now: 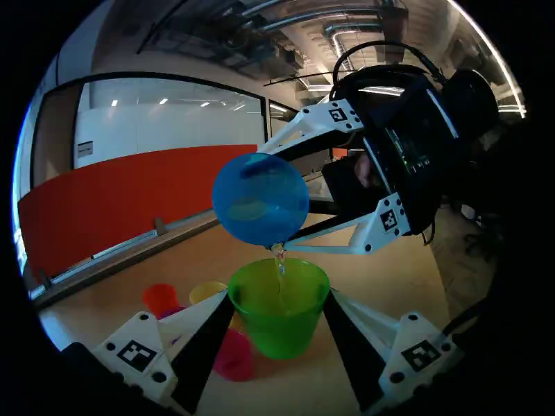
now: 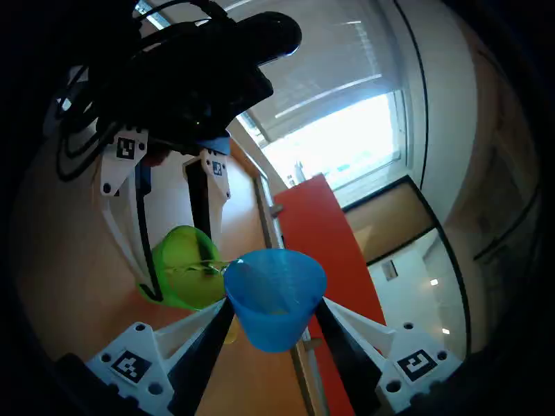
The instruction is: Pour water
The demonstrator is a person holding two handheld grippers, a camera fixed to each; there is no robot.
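Blue cup point(image 1: 260, 200), pinched by the right gripper point(image 2: 274, 306), tilts just above the green cup point(image 1: 279, 315), itself pinched by the left gripper point(image 1: 277, 298); water point(image 1: 279, 261) streams into it.

Five plastic cups can be clearly counted: one blue cup point(image 1: 260, 200), one green cup point(image 1: 279, 308), one orange cup point(image 1: 159, 298), one yellow cup point(image 1: 206, 291), one pink cup point(image 1: 232, 353).

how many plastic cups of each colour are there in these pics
blue plastic cup: 1
green plastic cup: 1
orange plastic cup: 1
yellow plastic cup: 1
pink plastic cup: 1
total: 5
a purple sliver by the orange one is too hidden to count
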